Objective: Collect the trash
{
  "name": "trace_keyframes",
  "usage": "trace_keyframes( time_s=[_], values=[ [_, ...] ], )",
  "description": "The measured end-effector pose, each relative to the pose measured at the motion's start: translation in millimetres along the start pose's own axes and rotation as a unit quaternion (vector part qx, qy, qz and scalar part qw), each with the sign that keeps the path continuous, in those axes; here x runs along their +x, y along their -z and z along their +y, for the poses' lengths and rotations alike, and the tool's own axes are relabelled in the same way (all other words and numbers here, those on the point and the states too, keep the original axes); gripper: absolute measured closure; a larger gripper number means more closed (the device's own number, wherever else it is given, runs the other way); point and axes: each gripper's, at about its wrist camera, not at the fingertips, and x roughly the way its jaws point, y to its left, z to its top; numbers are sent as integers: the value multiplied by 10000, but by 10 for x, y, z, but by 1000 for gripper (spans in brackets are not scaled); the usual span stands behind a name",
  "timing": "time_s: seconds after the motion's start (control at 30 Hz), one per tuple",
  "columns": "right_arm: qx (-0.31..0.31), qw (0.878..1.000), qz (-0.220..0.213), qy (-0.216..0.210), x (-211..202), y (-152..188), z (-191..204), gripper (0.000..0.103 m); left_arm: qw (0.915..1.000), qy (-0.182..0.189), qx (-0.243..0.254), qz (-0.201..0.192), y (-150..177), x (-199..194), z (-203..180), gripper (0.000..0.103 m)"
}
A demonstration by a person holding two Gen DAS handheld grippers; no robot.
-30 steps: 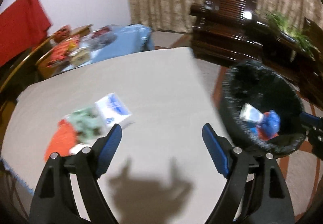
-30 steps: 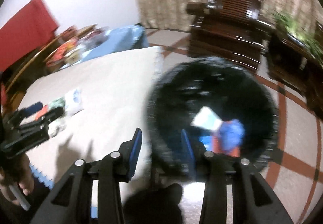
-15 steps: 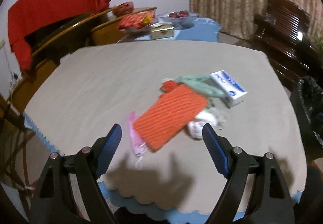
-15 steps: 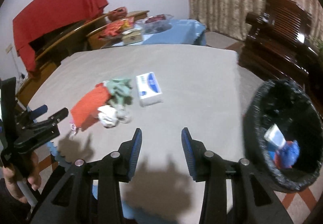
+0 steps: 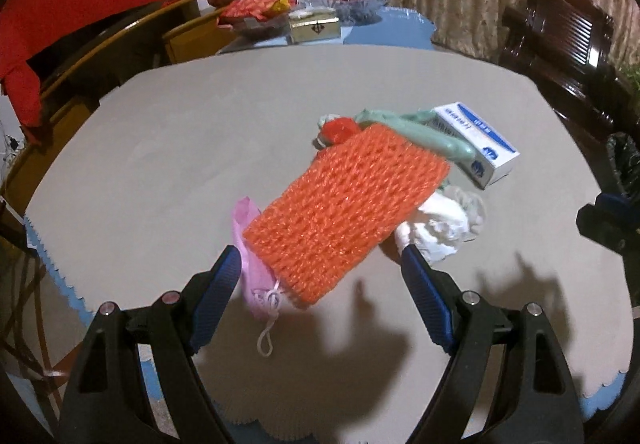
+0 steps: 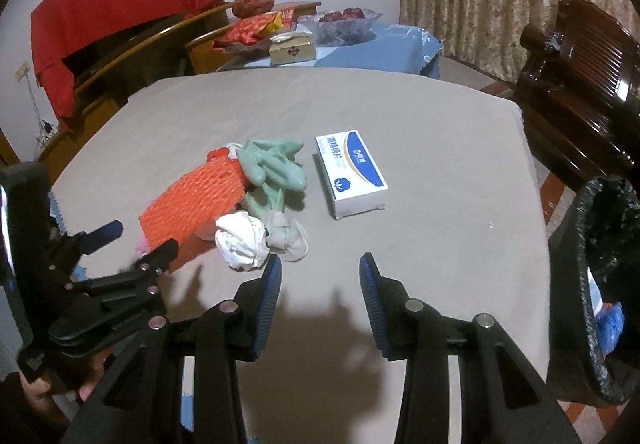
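A pile of trash lies on the grey tablecloth (image 5: 168, 148): an orange foam net (image 5: 344, 212), a pink bag (image 5: 250, 268) under its near end, crumpled white tissue (image 5: 440, 228), a green glove (image 5: 416, 132) and a white-and-blue box (image 5: 476, 144). My left gripper (image 5: 320, 268) is open just above the near end of the net, with nothing pressed between its pads. My right gripper (image 6: 320, 268) is open and empty over bare cloth, just right of the white tissue (image 6: 240, 240). The box (image 6: 350, 172) lies beyond it. The left gripper (image 6: 140, 240) shows beside the orange net (image 6: 196, 200).
A bin lined with a black bag (image 6: 596, 284) stands on the floor off the table's right edge, with a blue item (image 6: 610, 324) inside. A second table behind carries snack bags and a gold box (image 6: 292, 48). A dark wooden chair (image 6: 580, 84) stands at the right.
Both views have swung from the bin over to the table. The trash pile has come close and central, and both grippers have come down toward it without changing their opening.
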Motion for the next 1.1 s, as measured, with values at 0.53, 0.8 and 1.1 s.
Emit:
trace_keyframes(
  time_s=[0.53,0.8,1.1],
  values=[
    [-262,9992,163,-267,357,-117,351,63,9984,430,-350,99,-55,126,265,103],
    [-357,9981,216,-448,516,-89,607,63,9983,428,-368,-131,-88,-60,398,103],
    [-340,9986,240,-336,575,-86,577,63,9992,380,-24,-74,-15,144,297,48]
  ],
)
